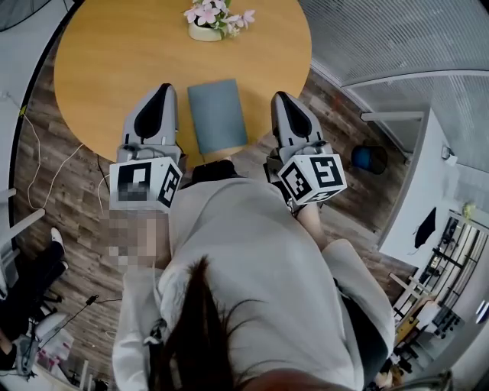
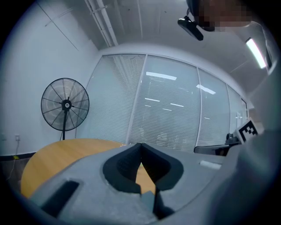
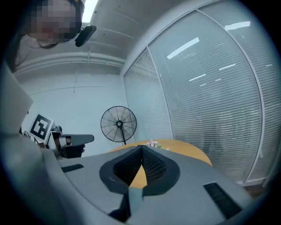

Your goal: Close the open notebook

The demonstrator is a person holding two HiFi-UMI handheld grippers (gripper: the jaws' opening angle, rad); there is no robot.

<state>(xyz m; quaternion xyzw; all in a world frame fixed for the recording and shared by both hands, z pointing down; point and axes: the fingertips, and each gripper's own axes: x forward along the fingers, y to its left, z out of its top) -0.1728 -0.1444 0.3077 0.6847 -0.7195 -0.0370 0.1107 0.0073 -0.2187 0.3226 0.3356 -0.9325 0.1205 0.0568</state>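
Note:
A grey-blue notebook (image 1: 218,114) lies flat and closed on the round wooden table (image 1: 114,53), near its front edge. My left gripper (image 1: 164,89) hovers just to the notebook's left, and my right gripper (image 1: 280,97) just to its right; neither touches it. Both point roughly level over the table. In the left gripper view the jaws of the left gripper (image 2: 140,145) meet at their tips with nothing between them. The right gripper (image 3: 141,147) shows the same in its own view. The notebook is hidden in both gripper views.
A pot of pink flowers (image 1: 214,19) stands at the table's far edge. A standing fan (image 2: 65,105) and glass walls with blinds lie beyond. Cables (image 1: 46,172) trail on the wood floor at the left. A white cabinet (image 1: 416,198) and a blue object (image 1: 369,159) are at the right.

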